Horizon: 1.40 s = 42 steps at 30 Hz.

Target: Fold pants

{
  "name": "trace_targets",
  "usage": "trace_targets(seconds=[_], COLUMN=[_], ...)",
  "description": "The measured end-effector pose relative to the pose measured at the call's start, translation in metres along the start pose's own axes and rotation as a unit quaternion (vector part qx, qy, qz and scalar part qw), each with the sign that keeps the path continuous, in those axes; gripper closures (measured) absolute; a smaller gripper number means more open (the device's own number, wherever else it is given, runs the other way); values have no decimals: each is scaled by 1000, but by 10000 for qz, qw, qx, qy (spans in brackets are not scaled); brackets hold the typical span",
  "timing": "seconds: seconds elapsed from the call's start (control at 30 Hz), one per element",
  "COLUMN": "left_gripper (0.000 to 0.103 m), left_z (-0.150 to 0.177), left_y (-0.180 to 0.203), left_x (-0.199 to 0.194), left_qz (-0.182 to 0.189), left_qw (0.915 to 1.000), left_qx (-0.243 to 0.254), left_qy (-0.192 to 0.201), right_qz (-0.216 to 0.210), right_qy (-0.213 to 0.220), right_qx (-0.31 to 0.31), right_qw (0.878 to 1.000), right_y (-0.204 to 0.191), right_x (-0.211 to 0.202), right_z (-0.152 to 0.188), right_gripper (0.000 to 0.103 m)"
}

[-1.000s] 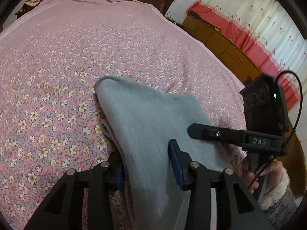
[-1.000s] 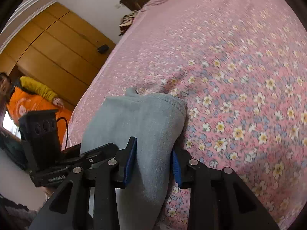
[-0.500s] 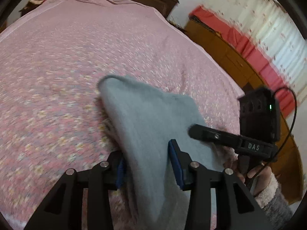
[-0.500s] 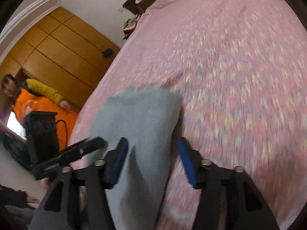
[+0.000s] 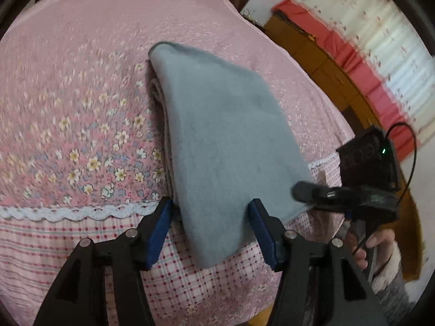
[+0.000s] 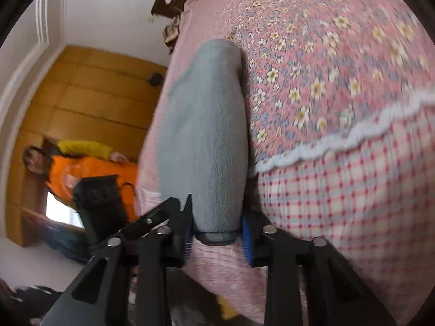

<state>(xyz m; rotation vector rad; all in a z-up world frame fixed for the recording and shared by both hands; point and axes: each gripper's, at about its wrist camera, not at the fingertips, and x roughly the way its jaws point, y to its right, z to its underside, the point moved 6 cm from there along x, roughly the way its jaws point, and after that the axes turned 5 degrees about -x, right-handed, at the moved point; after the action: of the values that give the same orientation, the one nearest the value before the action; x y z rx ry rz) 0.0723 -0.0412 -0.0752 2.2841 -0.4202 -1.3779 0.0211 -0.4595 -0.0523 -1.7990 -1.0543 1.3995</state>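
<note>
Folded grey fleece pants (image 5: 217, 146) draped over the edge of the pink floral bedspread (image 5: 81, 108).
Left gripper (image 5: 209, 228) spread apart around the cloth; right gripper (image 6: 216, 233) clamps its hem; no legible writing.

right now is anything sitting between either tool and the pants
Nothing visible does. The grey pants lie directly between the fingers of the left tool, and in the right wrist view they run straight between the fingers of the right tool. Only the bed lies underneath.
</note>
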Motion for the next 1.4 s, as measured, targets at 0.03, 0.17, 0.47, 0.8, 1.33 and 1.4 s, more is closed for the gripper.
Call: trace_targets(seconds=[0.03, 0.17, 0.47, 0.8, 1.33, 1.4], left_gripper=[42, 48, 49, 51, 72, 73], left_z=[-1, -7, -2, -49, -118, -121], left_y=[-2, -15, -34, -62, -74, -72], left_x=[-1, -11, -25, -40, -20, -17], left_qz=[103, 244, 396, 618, 785, 804], left_qw=[9999, 9996, 9988, 9964, 9968, 9967], left_qx=[-54, -100, -272, -576, -180, -132], left_qy=[11, 102, 75, 84, -14, 14], right_qz=[-49, -103, 63, 2166, 4126, 4133], right_qy=[61, 238, 285, 796, 1495, 1554], right_qx=[73, 189, 3, -1497, -4748, -4741], right_qw=[9999, 9995, 9996, 9614, 7629, 7618], right_y=[1, 4, 8, -44, -166, -163], right_x=[-2, 3, -9, -29, 114, 118], right_z=[1, 12, 11, 31, 105, 107], right_gripper=[75, 75, 71, 52, 42, 78])
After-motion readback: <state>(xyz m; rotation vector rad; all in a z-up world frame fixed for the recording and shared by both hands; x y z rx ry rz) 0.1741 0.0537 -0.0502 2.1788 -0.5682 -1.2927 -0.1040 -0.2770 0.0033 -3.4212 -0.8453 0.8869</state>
